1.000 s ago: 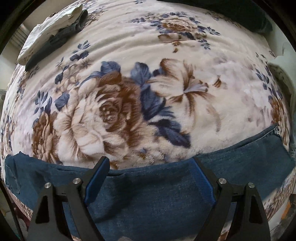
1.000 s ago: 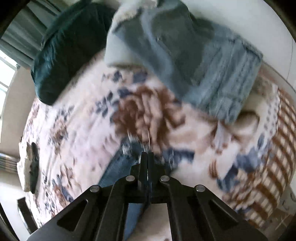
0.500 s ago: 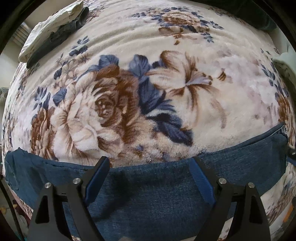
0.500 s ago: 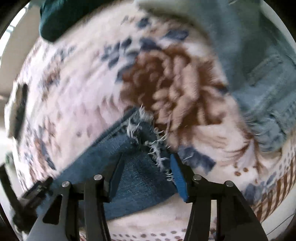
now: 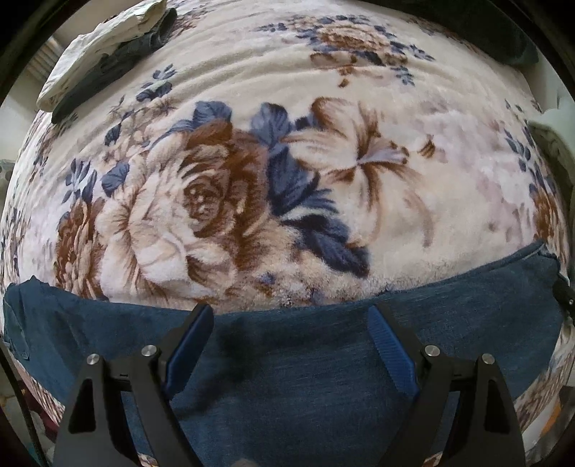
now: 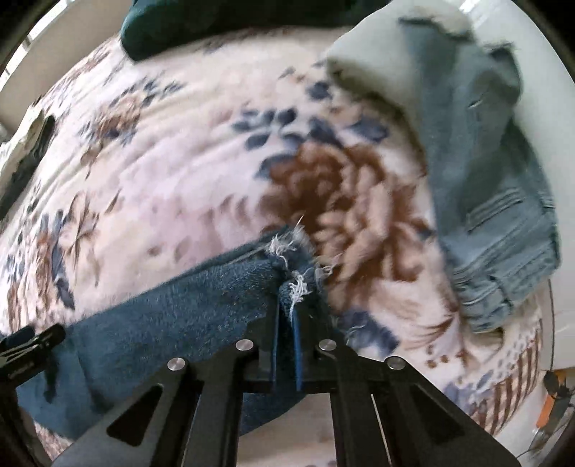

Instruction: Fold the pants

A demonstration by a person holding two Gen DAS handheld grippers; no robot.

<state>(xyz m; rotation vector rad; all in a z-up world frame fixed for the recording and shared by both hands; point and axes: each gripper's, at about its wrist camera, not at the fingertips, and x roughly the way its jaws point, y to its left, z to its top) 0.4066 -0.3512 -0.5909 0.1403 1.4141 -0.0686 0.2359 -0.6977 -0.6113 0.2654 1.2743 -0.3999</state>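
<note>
Floral fleece blanket point(image 5: 359, 89) covers the bed; dark denim pants point(image 5: 305, 366) lie across its near edge.

The pants form a long band, their long axis running side to side in the left wrist view, frayed hem point(image 6: 291, 251) at the right-hand end. A folded stack of lighter blue jeans point(image 6: 496, 201) over pale cloth sits at the blanket's far right corner, and a dark green cushion point(image 6: 215, 25) lies at the head. No containers or legible writing seen. The left gripper point(image 5: 291, 334) hangs over the pants, fingers wide apart, nothing gripped. The right gripper point(image 6: 285, 316) is clamped together on the frayed hem, denim pinched between its pads.
</note>
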